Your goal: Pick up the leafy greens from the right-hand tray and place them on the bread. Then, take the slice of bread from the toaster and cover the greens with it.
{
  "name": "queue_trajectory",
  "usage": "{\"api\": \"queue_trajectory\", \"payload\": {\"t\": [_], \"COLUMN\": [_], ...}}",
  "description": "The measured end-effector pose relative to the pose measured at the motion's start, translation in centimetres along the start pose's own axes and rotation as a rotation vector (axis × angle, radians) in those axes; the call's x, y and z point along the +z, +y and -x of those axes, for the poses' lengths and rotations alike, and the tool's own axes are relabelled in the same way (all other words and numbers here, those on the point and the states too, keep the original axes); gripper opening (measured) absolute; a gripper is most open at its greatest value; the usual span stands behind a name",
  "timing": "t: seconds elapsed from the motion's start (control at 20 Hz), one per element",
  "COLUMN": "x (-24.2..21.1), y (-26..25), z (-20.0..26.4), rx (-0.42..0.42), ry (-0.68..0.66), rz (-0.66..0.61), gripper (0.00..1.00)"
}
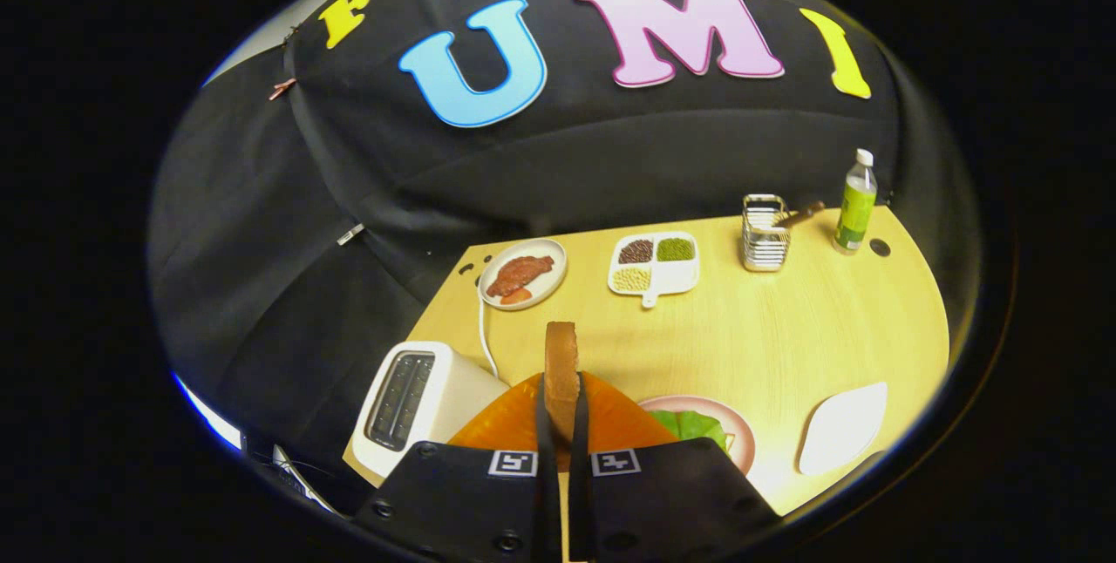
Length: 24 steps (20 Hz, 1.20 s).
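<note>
Pink plate (741, 438): near half hidden behind gripper (562, 423).
Leafy greens (693, 425): partly covered likewise.
Bread slice (561, 371): lower end hidden between fingers.

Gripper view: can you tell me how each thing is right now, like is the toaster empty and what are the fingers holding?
gripper: shut on bread slice, held up edge-on
bread slice: upright between the fingers, above the table
toaster: upright, slots look empty
greens: lying on the pink plate
pink plate: holding greens, just ahead of the fingers
white tray: empty
bottle: upright, capped
round plate: holding meat
</note>
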<state>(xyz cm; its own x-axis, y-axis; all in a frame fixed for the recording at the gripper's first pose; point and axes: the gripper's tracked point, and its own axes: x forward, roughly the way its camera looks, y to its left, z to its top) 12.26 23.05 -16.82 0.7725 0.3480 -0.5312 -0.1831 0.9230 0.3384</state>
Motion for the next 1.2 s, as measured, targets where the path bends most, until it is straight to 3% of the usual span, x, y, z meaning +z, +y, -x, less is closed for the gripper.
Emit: {"api": "queue_trajectory", "payload": {"t": [0.25,0.6,0.8,1.05,1.2], "x": [-2.9,-6.2,-7.6,-8.3,-9.1], "y": [-4.2,-6.8,-8.5,-10.9,-12.6], "z": [-0.7,-2.0,-2.2,-2.1,-1.7], "rx": [-0.054,-0.062,-0.107,-0.169,-0.222], "ry": [0.040,0.101,0.132,0.143,0.152], "rz": [-0.070,-0.187,-0.169,-0.159,-0.137], "gripper": [0.08,0.08,0.10,0.17,0.31]}}
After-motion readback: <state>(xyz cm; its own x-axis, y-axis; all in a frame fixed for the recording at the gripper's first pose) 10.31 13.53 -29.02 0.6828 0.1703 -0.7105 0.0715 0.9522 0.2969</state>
